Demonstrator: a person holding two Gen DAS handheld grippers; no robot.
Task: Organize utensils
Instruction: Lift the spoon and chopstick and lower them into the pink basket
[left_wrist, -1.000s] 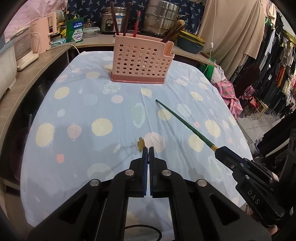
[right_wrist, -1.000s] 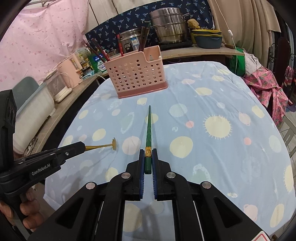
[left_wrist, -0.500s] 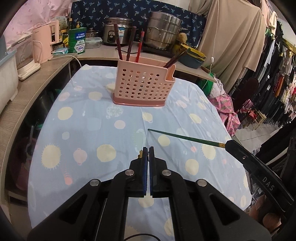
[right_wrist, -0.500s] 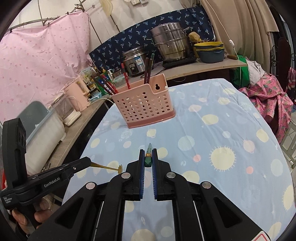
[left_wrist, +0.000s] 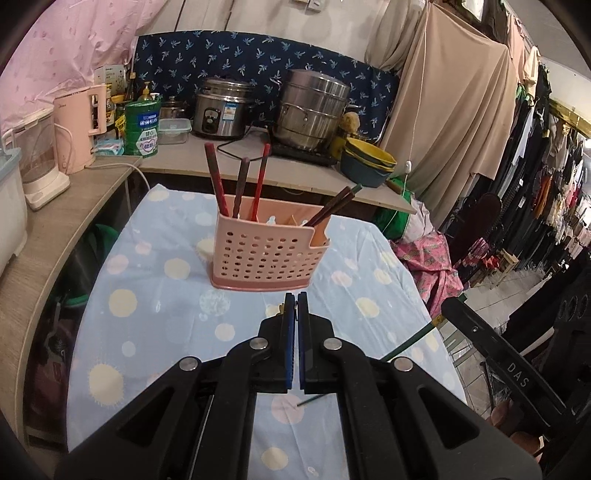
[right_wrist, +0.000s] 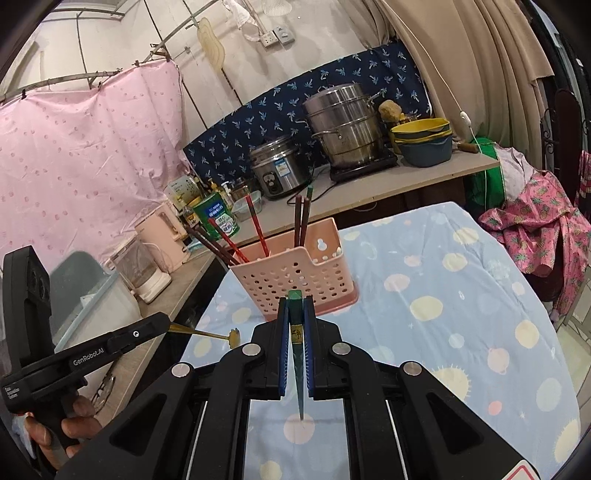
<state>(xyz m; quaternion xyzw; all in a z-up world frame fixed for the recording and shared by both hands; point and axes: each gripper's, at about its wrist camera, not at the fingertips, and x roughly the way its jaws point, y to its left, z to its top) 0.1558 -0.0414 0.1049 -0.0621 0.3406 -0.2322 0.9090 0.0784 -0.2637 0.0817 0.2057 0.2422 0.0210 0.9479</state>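
Left wrist view: the left gripper (left_wrist: 296, 306) is seen with jaws pressed together on a small gold fork's handle, aimed at the pink holder (left_wrist: 269, 254) standing on the surface (left_wrist: 155, 295).

Right wrist view: the right gripper (right_wrist: 296, 321) is clamped on a green chopstick (right_wrist: 298, 373), tip hanging down, presumably for dropping into the holder; the gold fork (right_wrist: 207, 333) is carried alongside.

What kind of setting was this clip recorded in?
Probably a lived-in home kitchen corner, possibly sharing space with a clothes shop. A rice cooker and a stacked steel steamer pot stand on the counter, and racks of hanging clothes fill the right side.
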